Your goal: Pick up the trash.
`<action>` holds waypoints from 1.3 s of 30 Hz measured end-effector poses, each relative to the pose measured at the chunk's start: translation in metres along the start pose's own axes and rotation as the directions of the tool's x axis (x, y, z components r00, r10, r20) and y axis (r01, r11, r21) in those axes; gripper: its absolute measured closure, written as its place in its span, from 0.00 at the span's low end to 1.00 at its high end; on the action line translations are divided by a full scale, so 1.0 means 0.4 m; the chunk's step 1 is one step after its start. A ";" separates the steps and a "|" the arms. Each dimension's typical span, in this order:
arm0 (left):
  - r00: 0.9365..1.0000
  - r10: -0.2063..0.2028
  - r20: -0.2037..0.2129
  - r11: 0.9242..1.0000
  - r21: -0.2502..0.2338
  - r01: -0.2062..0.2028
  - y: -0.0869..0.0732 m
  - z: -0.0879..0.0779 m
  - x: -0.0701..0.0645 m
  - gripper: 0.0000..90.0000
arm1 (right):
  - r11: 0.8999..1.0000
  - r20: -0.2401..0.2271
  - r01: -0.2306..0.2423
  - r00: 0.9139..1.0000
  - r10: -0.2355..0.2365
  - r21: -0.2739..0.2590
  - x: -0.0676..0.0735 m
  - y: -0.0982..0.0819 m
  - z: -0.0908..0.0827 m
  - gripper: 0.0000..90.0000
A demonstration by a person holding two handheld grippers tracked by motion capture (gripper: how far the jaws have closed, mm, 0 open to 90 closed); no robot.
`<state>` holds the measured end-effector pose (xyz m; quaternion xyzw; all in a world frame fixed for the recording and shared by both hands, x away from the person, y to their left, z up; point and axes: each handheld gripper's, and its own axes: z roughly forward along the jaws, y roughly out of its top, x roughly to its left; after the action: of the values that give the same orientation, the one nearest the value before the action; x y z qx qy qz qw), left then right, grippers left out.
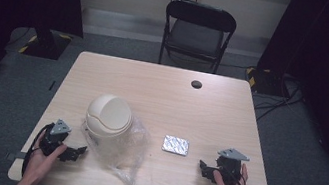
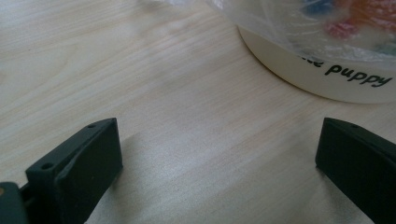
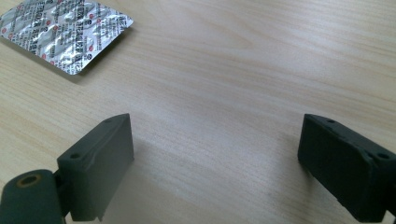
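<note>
Both grippers agape; blister pack [image 1: 175,145], probably.

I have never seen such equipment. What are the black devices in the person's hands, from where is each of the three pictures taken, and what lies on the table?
No robot is here. A person sits at a wooden table and holds hand tongs in each hand. The high view looks down from above: the left tongs are at the left, the right tongs at the right. Each of the other two pictures comes from a small camera riding on one tool, looking along its two black jaws. Both tongs are open and hold nothing. On the table lie a cream domed container with a clear plastic bag, and a silver blister pack of pills. Beyond the table stands a folding chair.
</note>
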<state>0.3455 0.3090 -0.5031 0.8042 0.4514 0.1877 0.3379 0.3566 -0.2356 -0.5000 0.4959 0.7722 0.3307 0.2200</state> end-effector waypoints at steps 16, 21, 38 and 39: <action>1.000 0.005 0.005 1.000 -0.001 -0.005 0.000 -0.001 0.001 0.00 | 0.998 -0.072 -0.034 0.997 0.031 -0.044 0.009 0.016 -0.014 0.16; 1.000 0.009 0.009 1.000 -0.001 -0.009 -0.001 -0.001 0.002 0.00 | 0.998 -0.101 -0.023 0.995 0.016 -0.064 0.028 0.050 -0.015 0.16; 1.000 0.020 0.018 1.000 0.000 -0.020 -0.002 -0.003 0.006 0.00 | 0.995 -0.238 0.015 0.970 -0.038 -0.101 0.133 0.165 0.008 0.16; 1.000 0.021 0.018 1.000 0.000 -0.021 -0.002 -0.003 0.006 0.00 | 0.995 -0.238 0.015 0.970 -0.038 -0.101 0.133 0.165 0.008 0.16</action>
<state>0.3455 0.3118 -0.5030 0.8106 0.4401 0.1839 0.3398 0.3779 -0.1670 -0.4545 0.4305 0.7825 0.4229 0.1536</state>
